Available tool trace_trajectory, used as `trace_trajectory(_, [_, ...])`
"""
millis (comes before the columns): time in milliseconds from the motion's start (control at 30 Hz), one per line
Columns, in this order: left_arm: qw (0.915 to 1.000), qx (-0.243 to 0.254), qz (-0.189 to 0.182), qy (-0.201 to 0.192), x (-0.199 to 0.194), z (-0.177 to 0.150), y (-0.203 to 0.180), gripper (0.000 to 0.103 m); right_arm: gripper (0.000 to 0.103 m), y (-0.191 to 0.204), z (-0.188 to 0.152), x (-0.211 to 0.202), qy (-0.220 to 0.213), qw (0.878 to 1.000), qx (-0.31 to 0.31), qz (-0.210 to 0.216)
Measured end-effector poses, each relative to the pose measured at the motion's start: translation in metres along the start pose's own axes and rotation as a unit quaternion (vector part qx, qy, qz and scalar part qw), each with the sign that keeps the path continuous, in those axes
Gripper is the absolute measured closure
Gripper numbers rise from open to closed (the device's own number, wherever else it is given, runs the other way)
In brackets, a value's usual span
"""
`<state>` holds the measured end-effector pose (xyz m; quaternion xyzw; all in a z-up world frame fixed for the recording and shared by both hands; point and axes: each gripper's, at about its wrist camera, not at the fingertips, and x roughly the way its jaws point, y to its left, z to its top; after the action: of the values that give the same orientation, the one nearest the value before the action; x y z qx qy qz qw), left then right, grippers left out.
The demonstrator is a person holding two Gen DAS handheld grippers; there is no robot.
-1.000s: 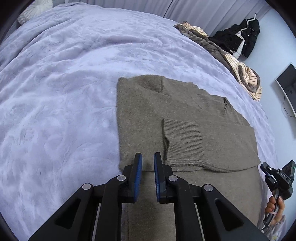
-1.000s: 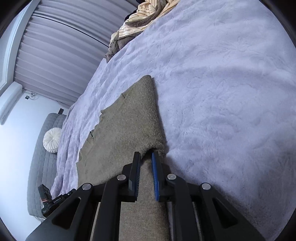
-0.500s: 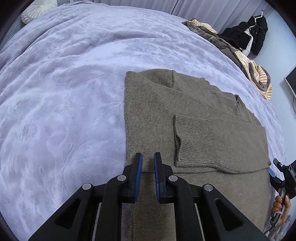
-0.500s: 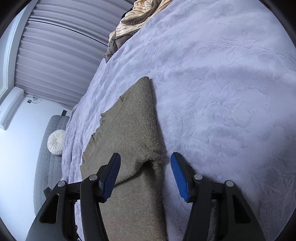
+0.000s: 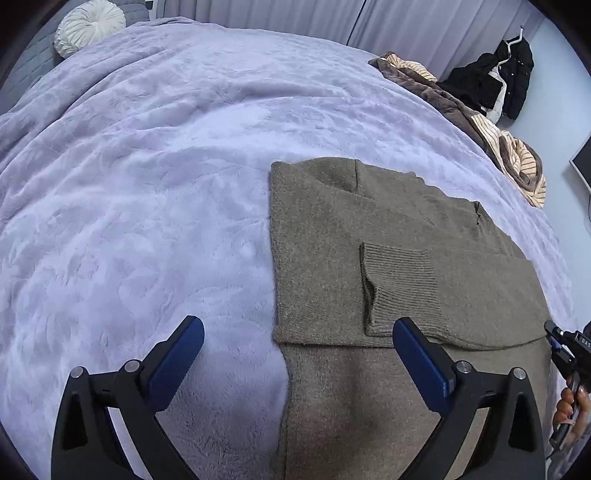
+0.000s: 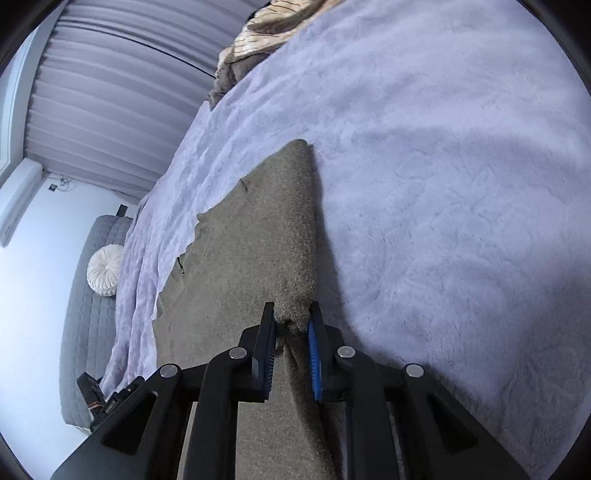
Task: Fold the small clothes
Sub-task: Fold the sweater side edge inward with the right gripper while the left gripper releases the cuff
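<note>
Sweater: olive-brown knit, lying flat on the bed, partly folded; one ribbed cuff laid across the body. Its near part runs out of the left wrist view at the bottom edge, so the hem cannot be seen. In the right wrist view only a narrow wedge of the sweater shows, its near end hidden under the gripper frame.

Left gripper: jaws spread wide, having just opened; the sweater's left edge lies below the gap, neither pad pressing on it. One blue pad is over the bedspread, the other over the knit.

Right gripper: jaws drawn nearly together, having just closed, pinching a bunched fold at the sweater's right edge. In the left wrist view it shows at the right margin, cut off, with the fingers of the hand holding it.

Bed: lilac plush cover. Round white cushion at the headboard. Heap of striped and brown clothes at the far edge. Black garments hang by the wall. Curtains behind.
</note>
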<state>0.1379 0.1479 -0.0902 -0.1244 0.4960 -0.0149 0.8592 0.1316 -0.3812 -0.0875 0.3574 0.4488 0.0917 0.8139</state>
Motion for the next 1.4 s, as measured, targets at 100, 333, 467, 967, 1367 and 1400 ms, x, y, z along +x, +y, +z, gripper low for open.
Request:
trace_trajectory(100, [0.9999,-0.006,0.002,0.011,0.008,-0.002,0.003,0.001,0.087,0.006,0.0,-0.002,-0.004,0.999,-0.027,-0.021])
trace_trajectory(333, [0.9984,-0.036,0.021,0.038,0.02,-0.009,0.023,0.001,0.083,0.004,-0.008,0.01,0.0,0.991,-0.072,-0.109])
trace_trajectory(467, [0.9994,-0.014,0.03,0.01,0.004,-0.006,0.019,0.001,0.081,0.016,-0.01,-0.006,-0.024,0.984,-0.083,-0.156])
trace_trajectory(967, [0.9989,0.02,-0.041,-0.005,0.046,0.066,-0.031,0.001,0.081,0.058,0.035,0.038,-0.014,0.981,-0.136,-0.138])
trace_trajectory(1367, [0.999,0.034,0.018,0.023,0.076,0.046,-0.013,0.001,0.088,0.017,0.032,0.059,0.0,0.993,-0.076,-0.09])
trace_trajectory(1400, [0.9984,0.042,0.03,0.022,0.071,0.044,-0.017,0.001,0.088,0.021,0.032,0.058,-0.001,0.993,-0.075,-0.095])
